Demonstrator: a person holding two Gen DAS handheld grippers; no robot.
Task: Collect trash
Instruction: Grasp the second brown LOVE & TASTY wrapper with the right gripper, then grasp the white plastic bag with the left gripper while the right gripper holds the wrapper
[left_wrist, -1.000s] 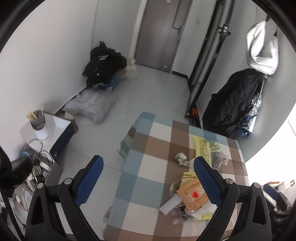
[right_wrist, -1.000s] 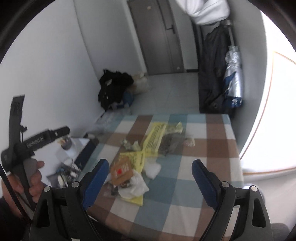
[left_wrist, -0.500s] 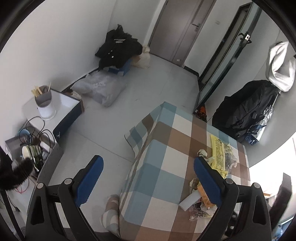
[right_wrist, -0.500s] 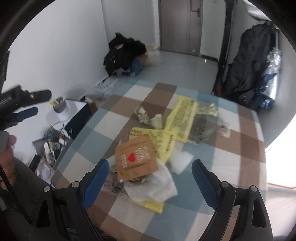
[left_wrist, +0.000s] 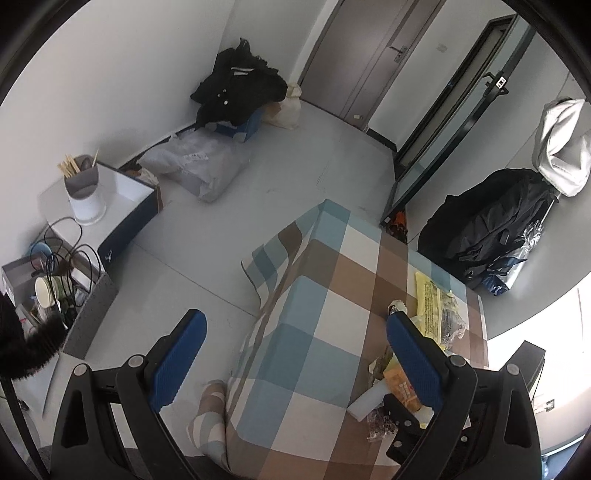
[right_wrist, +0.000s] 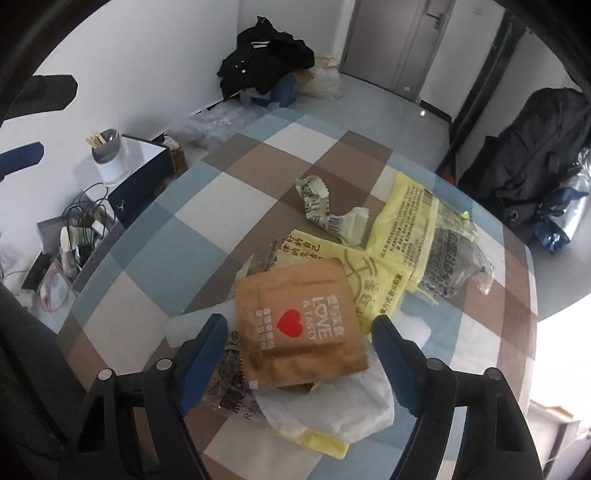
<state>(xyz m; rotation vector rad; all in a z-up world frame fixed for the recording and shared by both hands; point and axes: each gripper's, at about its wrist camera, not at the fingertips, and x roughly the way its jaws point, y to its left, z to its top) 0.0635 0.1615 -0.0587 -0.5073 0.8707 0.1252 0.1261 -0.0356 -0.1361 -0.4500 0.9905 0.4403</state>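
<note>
The right gripper (right_wrist: 299, 330) hangs steeply over a checked tablecloth (right_wrist: 207, 192), its blue jaws wide apart though just narrowing, and holds nothing; between them lies a brown paper pouch (right_wrist: 295, 325) with a red heart, not yet pinched. The pouch tops the trash heap, directly below and ahead of the jaws, its long edges running roughly away from the camera, so the jaws straddle its shorter width. White tissue (right_wrist: 332, 410) lies under its near end; yellow wrappers (right_wrist: 406, 221) and a crumpled printed wrapper (right_wrist: 321, 206) spread beyond. The left gripper (left_wrist: 295, 360), open and empty, sits off the table's edge, with the same heap to its right, leaving the right hand judged nearer.
</note>
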